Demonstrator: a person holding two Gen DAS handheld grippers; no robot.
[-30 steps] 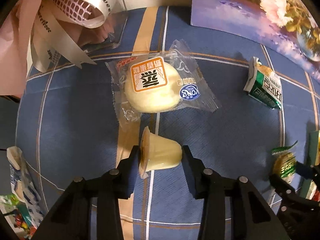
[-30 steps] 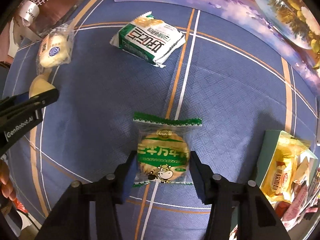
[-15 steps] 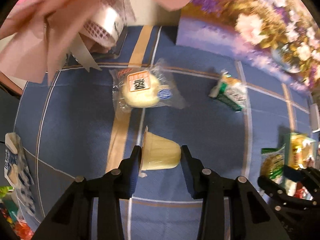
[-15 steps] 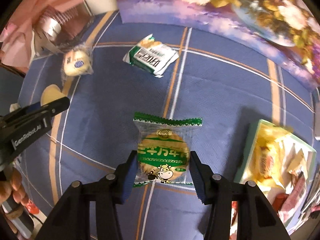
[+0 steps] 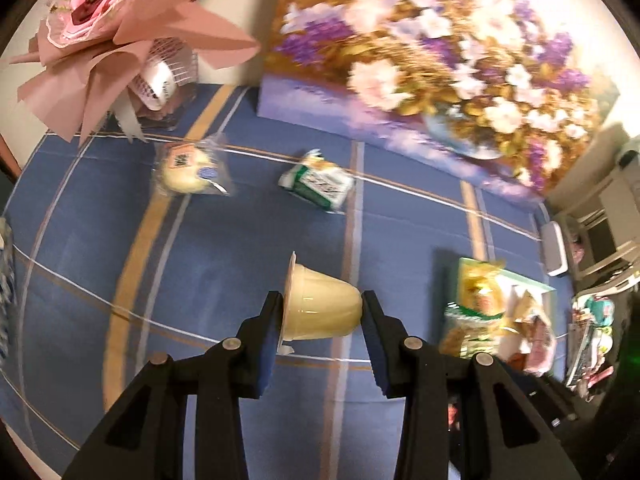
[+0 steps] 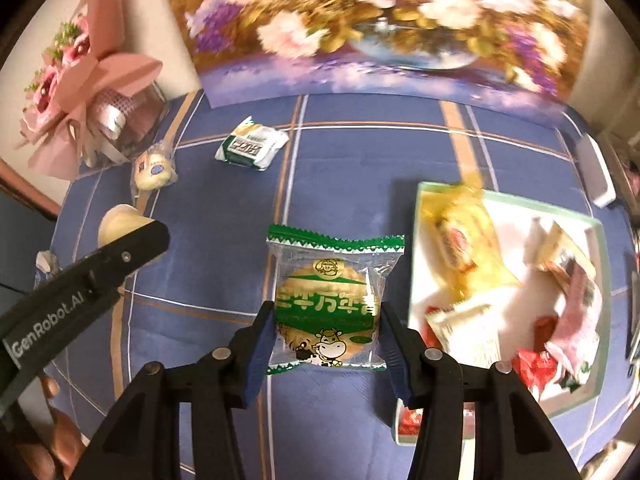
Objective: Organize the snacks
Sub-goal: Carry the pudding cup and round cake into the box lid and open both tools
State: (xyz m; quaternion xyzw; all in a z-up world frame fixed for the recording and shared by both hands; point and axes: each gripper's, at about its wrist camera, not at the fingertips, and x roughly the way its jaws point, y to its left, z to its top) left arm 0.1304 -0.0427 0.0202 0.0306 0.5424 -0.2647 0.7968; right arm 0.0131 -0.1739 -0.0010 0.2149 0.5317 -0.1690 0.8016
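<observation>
My left gripper [image 5: 322, 312] is shut on a pale yellow pudding cup [image 5: 320, 304], held on its side above the blue checked tablecloth [image 5: 224, 248]. My right gripper [image 6: 327, 322] is shut on a green-and-clear wrapped biscuit [image 6: 330, 300], also lifted off the cloth. A light green tray [image 6: 416, 240] with several wrapped snacks lies to the right of it; the tray [image 5: 532, 282] shows at the right in the left wrist view too. Still on the cloth are a wrapped round bun [image 5: 188, 170] and a green-and-white packet [image 5: 320, 184]. The left gripper's finger [image 6: 120, 258] shows at the left of the right wrist view.
A pink paper bouquet [image 5: 120, 32] stands at the back left and a flower painting [image 5: 440, 60] leans along the back. A white flat device [image 6: 598, 172] lies near the right table edge. A blue-and-white packet [image 5: 6, 280] sits at the left edge.
Both grippers have risen from the cloth with their snacks and swung right; the tray of snacks has come well into both views. The bun and the green packet look smaller and farther.
</observation>
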